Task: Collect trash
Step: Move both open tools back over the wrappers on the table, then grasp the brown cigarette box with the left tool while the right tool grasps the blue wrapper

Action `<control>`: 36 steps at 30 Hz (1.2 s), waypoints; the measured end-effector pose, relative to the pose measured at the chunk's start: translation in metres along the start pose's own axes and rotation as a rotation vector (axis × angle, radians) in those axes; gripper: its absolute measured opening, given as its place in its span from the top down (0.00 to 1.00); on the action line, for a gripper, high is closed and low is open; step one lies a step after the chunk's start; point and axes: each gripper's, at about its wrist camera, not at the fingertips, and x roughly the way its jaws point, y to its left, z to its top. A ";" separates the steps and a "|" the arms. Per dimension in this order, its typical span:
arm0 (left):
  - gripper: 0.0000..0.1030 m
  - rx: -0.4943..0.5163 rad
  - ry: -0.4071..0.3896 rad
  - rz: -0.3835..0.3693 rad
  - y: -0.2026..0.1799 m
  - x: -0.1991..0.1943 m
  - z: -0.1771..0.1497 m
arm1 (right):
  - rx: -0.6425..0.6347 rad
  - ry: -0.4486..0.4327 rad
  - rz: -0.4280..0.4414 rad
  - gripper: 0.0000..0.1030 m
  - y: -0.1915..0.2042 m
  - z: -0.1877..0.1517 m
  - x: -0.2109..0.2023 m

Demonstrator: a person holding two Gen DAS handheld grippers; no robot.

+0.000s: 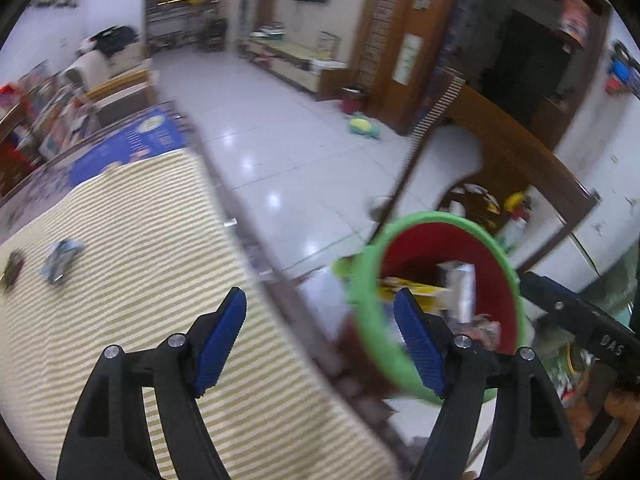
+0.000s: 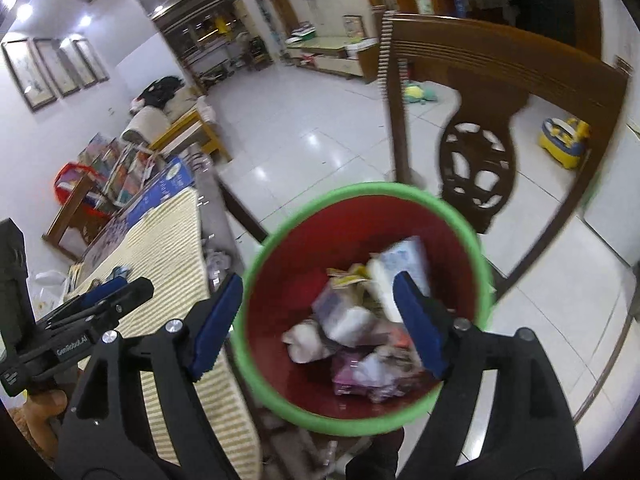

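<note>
table (image 1: 120, 280) with striped yellow-and-white cloth, seen in both wrist views; its dark edge runs just beside the bin.

chair (image 2: 500, 92), dark carved wood, stands behind the bin on the tiled floor.

bin (image 2: 360, 304), red inside with a green rim, sits just off the table edge, below table height. it already holds a heap of wrappers and crumpled paper, roughly the lower part filled. right gripper (image 2: 316, 320) hangs over its mouth, jaws spread wide, nothing between the pads. left gripper (image 1: 320, 336) straddles the table edge, one finger over the cloth and one over the bin rim, jaws also wide and empty.

remaining trash on the cloth: a crumpled blue-white wrapper (image 1: 62, 260) and a small dark scrap (image 1: 12, 270) just beside it, both well apart from the left gripper, toward the far left of the table.

risks, as judged:
- both views are blurred; a fast reach could overshoot the wrapper.
- wrapper is light and crumpled; a glancing pad could push it along the cloth instead of trapping it.
- pinching cloth together with the scrap would drag the cloth.
- a release near the green rim could drop a piece to the floor.
- grippers are close together; they could collide over the bin.
</note>
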 end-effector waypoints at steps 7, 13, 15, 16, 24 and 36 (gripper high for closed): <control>0.29 -0.184 -0.008 0.162 0.117 -0.033 -0.027 | -0.096 0.058 0.093 0.26 0.085 -0.012 0.032; 0.28 -0.281 -0.001 0.280 0.216 -0.073 -0.053 | -0.163 0.115 0.169 0.26 0.174 -0.035 0.058; 0.23 -0.268 -0.004 0.326 0.244 -0.086 -0.056 | -0.185 0.139 0.193 0.26 0.207 -0.047 0.068; 0.21 -0.257 -0.006 0.347 0.257 -0.090 -0.058 | -0.191 0.149 0.200 0.26 0.219 -0.051 0.072; 0.20 -0.163 0.028 0.424 0.379 -0.087 -0.039 | -0.215 0.249 0.223 0.26 0.308 -0.104 0.109; 0.20 -0.152 0.118 0.328 0.471 0.031 0.013 | -0.200 0.274 0.118 0.26 0.349 -0.086 0.143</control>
